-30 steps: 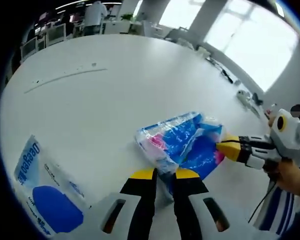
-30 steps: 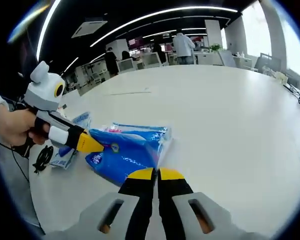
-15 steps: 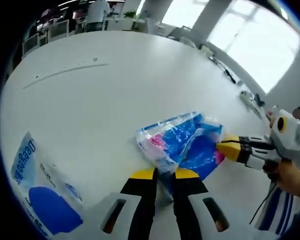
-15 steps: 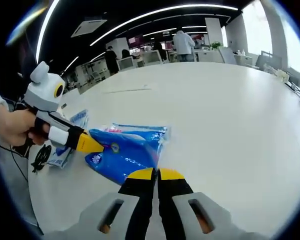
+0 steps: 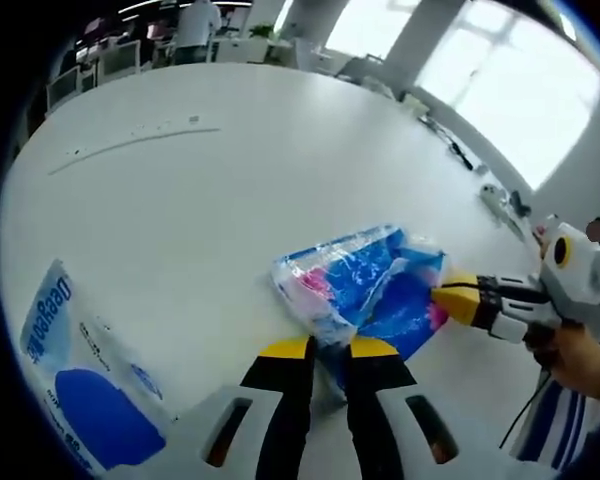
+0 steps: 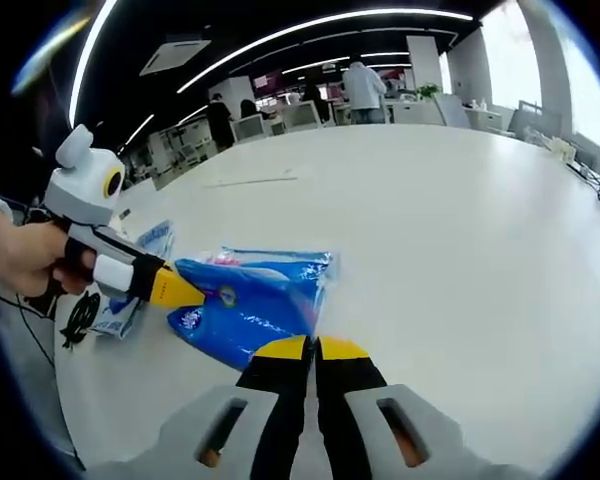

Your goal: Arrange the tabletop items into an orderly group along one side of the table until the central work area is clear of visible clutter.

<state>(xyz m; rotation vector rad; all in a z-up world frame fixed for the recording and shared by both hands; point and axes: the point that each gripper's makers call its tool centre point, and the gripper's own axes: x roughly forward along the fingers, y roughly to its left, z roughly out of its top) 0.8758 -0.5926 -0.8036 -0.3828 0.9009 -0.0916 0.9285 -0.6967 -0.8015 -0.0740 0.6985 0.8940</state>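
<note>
Two grippers pinch one crinkly blue and pink plastic packet [image 5: 365, 285] from opposite ends, on a smooth, matte white table [image 5: 180, 200]. In the left gripper view, the left gripper [image 5: 327, 348] has its yellow-tipped black jaws closed on the packet's clear, glossy sealed edge, a narrow fold of film between them. The right gripper [image 5: 450, 296] comes in from the right, its yellow tips pressed onto the far blue corner, held by a hand [image 5: 580, 355]. The packet sits near the table's middle, puffed and wrinkled, its film catching window light. A second flat pouch [image 5: 75, 390], white with a rounded blue patch and blue lettering, lies apart near the table's edge.

In the right gripper view, the right gripper [image 6: 313, 348] has its jaws together on the packet [image 6: 245, 305] at its transparent end, while the left gripper [image 6: 185, 291] grips the other side. The pouch [image 6: 130, 290] lies just behind it.
</note>
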